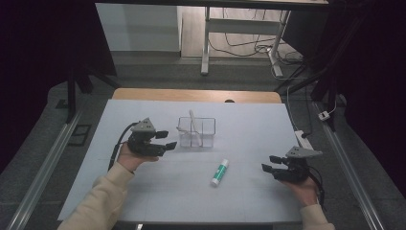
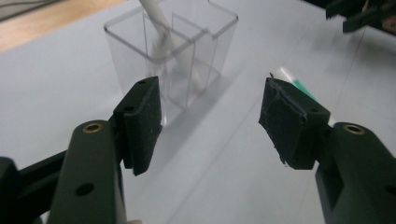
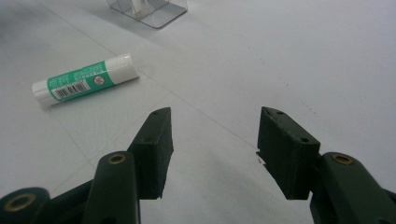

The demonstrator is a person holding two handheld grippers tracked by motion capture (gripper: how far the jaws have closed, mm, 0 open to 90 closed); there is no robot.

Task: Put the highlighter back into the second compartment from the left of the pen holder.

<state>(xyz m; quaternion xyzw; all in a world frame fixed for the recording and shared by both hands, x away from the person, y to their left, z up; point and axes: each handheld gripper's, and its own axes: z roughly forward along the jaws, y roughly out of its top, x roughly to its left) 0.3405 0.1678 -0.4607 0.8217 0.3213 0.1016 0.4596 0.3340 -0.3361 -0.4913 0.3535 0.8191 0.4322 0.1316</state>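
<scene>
Clear glossy plastic organizer [image 1: 197,132], seemingly matt table [image 1: 249,120]

On the table [image 1: 143,201]: one clear divided holder [image 1: 197,132] with one white stick [image 1: 194,125] standing inside, one green-and-white glue stick [image 1: 219,172] lying flat, and two hand-held grippers, left gripper [image 1: 168,140] and right gripper [image 1: 269,163].

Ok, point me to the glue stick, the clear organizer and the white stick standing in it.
glue stick [image 3: 86,78]: right gripper view, on the green label mid-body.
clear organizer [image 2: 128,51]: left gripper view, on its near left wall.
white stick [image 2: 154,11]: left gripper view, on its upper end above the rim.
</scene>
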